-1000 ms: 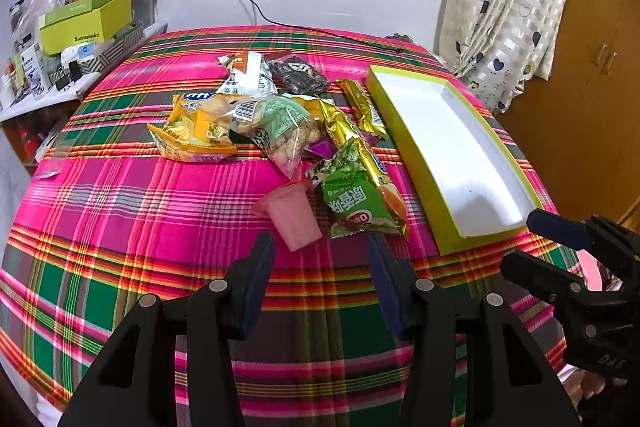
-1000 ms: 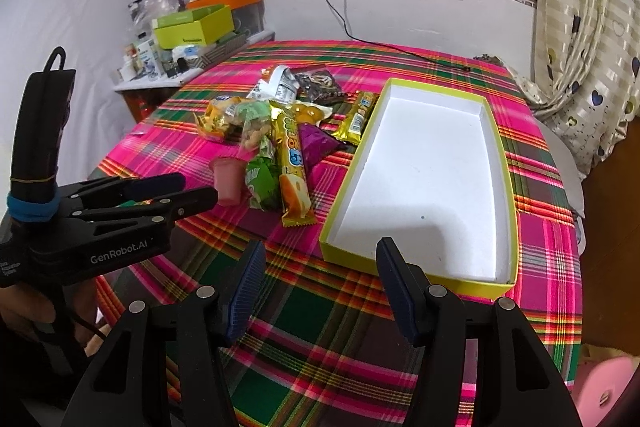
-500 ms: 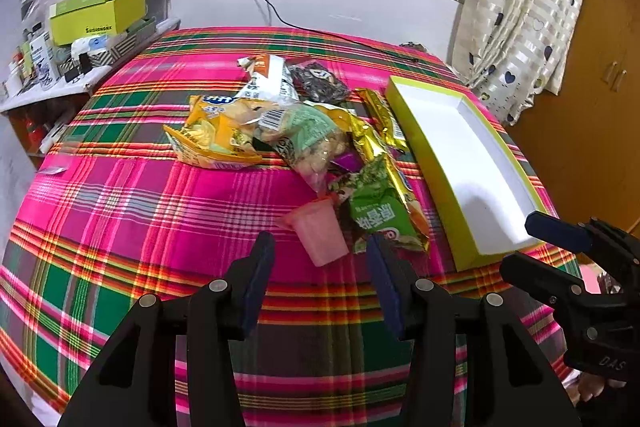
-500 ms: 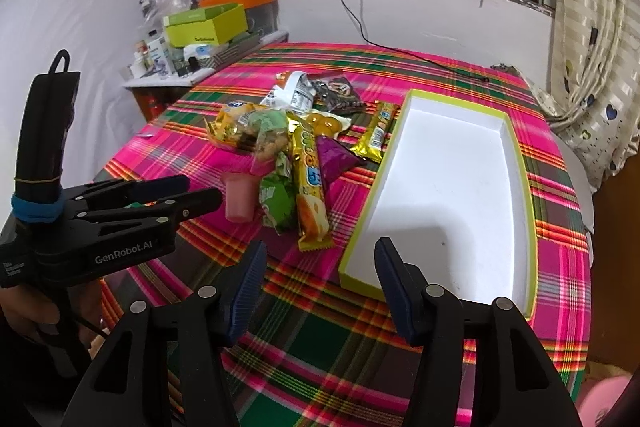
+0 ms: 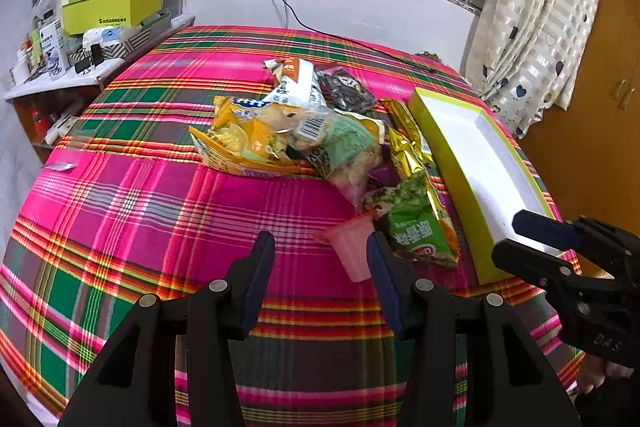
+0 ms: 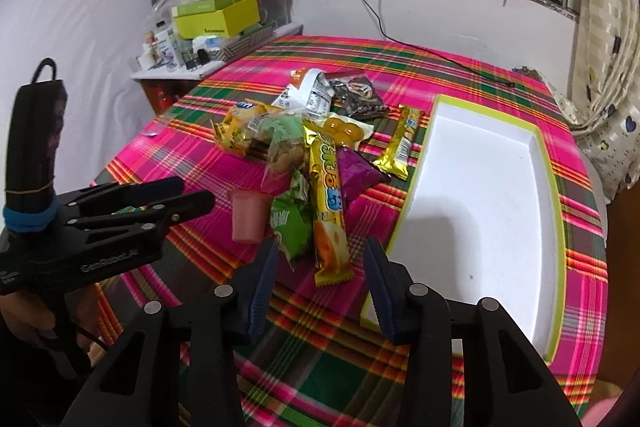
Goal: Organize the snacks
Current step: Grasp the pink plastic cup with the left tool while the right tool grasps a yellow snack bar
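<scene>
Snacks in crinkly foil packets (image 6: 320, 163) await boxing; our left fingers (image 5: 316, 263) hang half-open and empty, right fingers (image 6: 320, 267) closing on nothing; next we grip one.

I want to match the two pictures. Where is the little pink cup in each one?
Left wrist view: the pink cup lies low and centre-right, just ahead of the jaws.
Right wrist view: the cup sits left of centre.
Shared landmark: in both, it is beside the green snack packet.
</scene>
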The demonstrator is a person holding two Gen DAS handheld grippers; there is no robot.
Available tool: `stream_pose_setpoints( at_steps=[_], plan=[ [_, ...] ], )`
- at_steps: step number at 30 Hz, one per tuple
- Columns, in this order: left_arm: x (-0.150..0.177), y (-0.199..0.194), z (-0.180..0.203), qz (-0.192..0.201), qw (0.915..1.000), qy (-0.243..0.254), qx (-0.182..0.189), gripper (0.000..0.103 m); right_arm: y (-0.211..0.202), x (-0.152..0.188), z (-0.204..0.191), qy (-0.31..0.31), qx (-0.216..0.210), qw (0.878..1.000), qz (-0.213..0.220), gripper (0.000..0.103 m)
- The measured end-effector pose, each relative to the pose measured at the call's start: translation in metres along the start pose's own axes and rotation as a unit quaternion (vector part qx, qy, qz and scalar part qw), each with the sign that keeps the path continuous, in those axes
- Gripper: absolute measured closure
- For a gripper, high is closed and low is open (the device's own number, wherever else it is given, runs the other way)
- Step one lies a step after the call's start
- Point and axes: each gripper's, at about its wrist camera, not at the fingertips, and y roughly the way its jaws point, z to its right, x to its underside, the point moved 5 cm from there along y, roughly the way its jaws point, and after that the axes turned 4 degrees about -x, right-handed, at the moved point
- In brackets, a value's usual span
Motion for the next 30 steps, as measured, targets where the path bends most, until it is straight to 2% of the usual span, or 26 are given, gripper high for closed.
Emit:
stream_pose_setpoints(
  at_steps=[3,7,9,12,17,21,24,30],
  plan=[
    [-0.002,0.0,-0.007,0.004,1.0,-0.004,0.003,0.054,0.011,-0.006,0.001,-0.002,-0.003,1.0,-0.006,0.063],
    [-0.003,0.003,-0.012,0.001,0.9999,-0.01,0.014,0.054,0.024,-0.012,0.006,0.0,-0.004,1.0,-0.016,0.07],
    [-0.002,0.005,-0.012,-0.004,0.9996,-0.011,0.025,0.053,0.029,-0.015,0.009,0.002,-0.003,1.0,-0.018,0.072],
    [-0.001,0.009,-0.006,-0.012,0.9986,-0.01,0.05,0.046,0.037,-0.017,0.014,0.007,-0.002,1.0,-0.026,0.074],
    [0.004,0.019,0.009,-0.033,0.9962,-0.004,0.08,0.045,0.053,-0.018,0.018,0.01,-0.008,0.999,-0.044,0.074],
    [0.006,0.029,0.014,-0.05,0.9949,-0.01,0.087,0.045,0.062,-0.019,0.02,0.014,-0.013,0.999,-0.048,0.076],
    [0.006,0.035,0.014,-0.057,0.9953,-0.016,0.077,0.045,0.068,-0.021,0.018,0.009,-0.02,0.999,-0.05,0.083],
    [0.005,0.043,0.016,-0.059,0.995,-0.022,0.077,0.045,0.07,-0.024,0.018,0.01,-0.026,0.999,-0.045,0.084]
  ],
)
